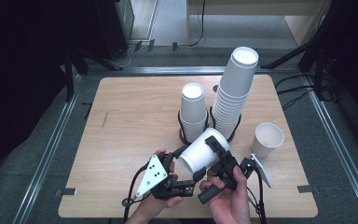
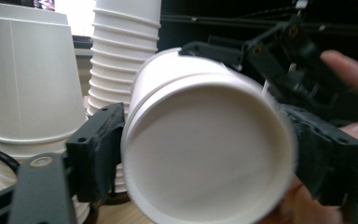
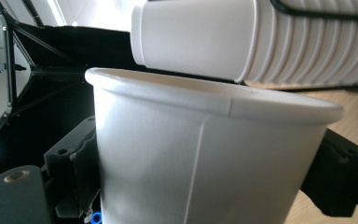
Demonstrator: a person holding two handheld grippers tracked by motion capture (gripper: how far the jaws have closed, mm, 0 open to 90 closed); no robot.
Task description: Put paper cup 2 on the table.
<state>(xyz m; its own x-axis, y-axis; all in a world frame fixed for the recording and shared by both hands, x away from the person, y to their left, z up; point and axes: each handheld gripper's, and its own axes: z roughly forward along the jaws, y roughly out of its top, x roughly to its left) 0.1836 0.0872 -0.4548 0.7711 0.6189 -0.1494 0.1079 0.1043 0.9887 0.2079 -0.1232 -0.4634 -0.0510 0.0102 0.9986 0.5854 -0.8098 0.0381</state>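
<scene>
We have the left hand-held gripper point(image 1: 181, 164) near the bench's point(image 1: 121, 140) front edge, jaws parted beside the paper cup's point(image 1: 200, 151) base and not pressing it; the cup hangs tilted over the front middle, plain white, rim rolled, seam visible; the right hand-held gripper point(image 1: 216, 147) clamps its wall, presumably to take it over.

The far centre is blocked by two cup stacks point(image 1: 214, 100), a lone cup point(image 1: 267, 138) stands right, while the table's point(image 1: 121, 121) left half is left free.
</scene>
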